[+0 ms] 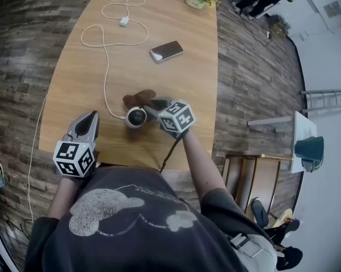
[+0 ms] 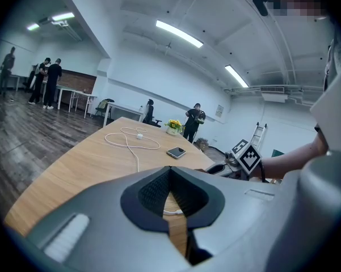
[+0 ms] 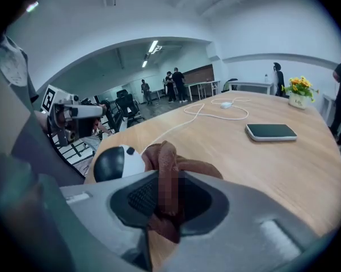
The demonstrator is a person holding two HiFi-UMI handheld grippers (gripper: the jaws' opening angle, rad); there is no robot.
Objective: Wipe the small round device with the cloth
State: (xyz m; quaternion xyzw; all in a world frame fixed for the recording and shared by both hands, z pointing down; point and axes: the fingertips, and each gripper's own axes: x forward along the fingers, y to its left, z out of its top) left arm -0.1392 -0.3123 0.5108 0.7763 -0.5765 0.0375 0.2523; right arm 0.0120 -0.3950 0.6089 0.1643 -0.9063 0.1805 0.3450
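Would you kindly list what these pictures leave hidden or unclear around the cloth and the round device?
- Head view: the right gripper hides where the cloth meets the round device, so contact is unclear.
- Right gripper view: the cloth covers the round device's right side.
- Head view: the phone screen is too small to read.

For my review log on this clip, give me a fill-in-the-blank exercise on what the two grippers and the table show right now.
1. The right gripper is shut on the brown ____.
2. The left gripper has its jaws together, holding ____.
3. A white ____ runs to the small round device.
Missing words: cloth; nothing; cable.
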